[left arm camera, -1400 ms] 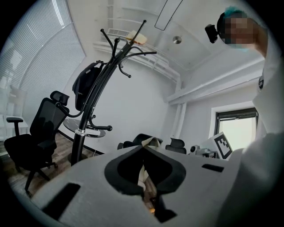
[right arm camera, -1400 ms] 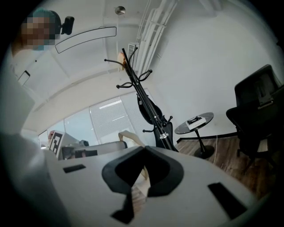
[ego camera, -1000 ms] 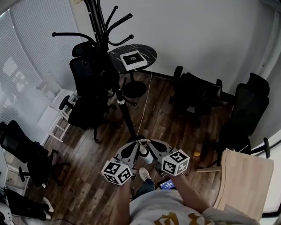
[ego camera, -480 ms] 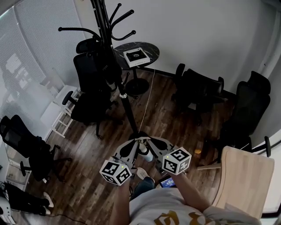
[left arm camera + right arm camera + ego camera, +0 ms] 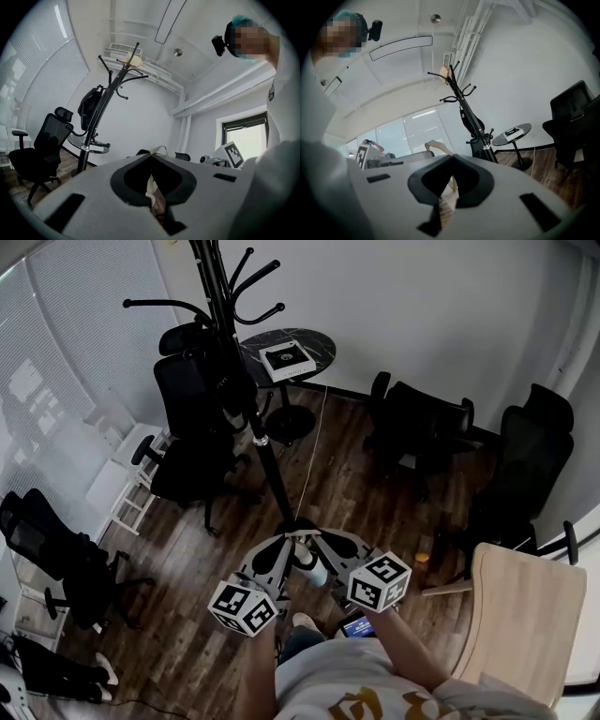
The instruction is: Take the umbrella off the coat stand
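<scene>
Little moved in the last second: left gripper (image 5: 284, 542) dipped slightly, right gripper (image 5: 319, 540) steady. Both pressed together, empty. Umbrella (image 5: 90, 107) hangs on coat stand (image 5: 267, 465), well apart. Approach unstarted.

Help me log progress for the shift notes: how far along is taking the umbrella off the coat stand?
Done: nothing yet. A dark bundle, likely the umbrella, hangs on the coat stand. In hand: nothing; the left gripper and right gripper are shut and empty, held low, well short of the stand. Left: reach up, grasp it and lift it off its hook.
</scene>
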A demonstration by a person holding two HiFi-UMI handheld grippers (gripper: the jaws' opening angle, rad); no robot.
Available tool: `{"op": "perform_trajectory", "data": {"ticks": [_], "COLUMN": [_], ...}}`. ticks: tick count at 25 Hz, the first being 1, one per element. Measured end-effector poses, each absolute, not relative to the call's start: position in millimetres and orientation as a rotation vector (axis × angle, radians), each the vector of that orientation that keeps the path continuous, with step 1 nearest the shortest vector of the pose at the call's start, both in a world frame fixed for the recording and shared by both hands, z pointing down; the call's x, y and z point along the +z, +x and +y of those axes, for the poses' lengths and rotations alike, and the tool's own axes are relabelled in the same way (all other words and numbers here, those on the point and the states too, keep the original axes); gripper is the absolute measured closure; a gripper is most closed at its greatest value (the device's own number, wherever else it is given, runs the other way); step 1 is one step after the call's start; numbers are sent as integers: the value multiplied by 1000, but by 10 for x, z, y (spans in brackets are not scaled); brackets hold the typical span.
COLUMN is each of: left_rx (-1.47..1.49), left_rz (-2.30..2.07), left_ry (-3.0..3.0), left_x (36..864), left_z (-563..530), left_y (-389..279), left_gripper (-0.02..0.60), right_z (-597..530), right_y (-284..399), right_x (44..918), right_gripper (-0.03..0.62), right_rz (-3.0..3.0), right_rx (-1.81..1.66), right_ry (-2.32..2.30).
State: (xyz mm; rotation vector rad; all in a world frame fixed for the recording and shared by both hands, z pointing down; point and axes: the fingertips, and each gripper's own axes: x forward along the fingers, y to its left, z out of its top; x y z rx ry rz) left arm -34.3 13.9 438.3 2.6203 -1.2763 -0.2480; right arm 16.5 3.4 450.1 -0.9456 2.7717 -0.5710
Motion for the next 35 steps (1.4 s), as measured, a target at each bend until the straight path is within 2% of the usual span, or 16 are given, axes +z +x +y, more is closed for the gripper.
{"op": "perform_trajectory", "data": {"ticks": [35], "left_rx": [-257], "left_rz": [-1279], "left_ry": [2599], "left_x": [4467], "left_z": [250], "left_y": [-522], "left_gripper": [560], "right_z": [133], "right_y": [30], "right_x": [4570], "right_gripper": [580], "right_rz": [2821], "right_rx": [-515], "right_ry": [-1003]}}
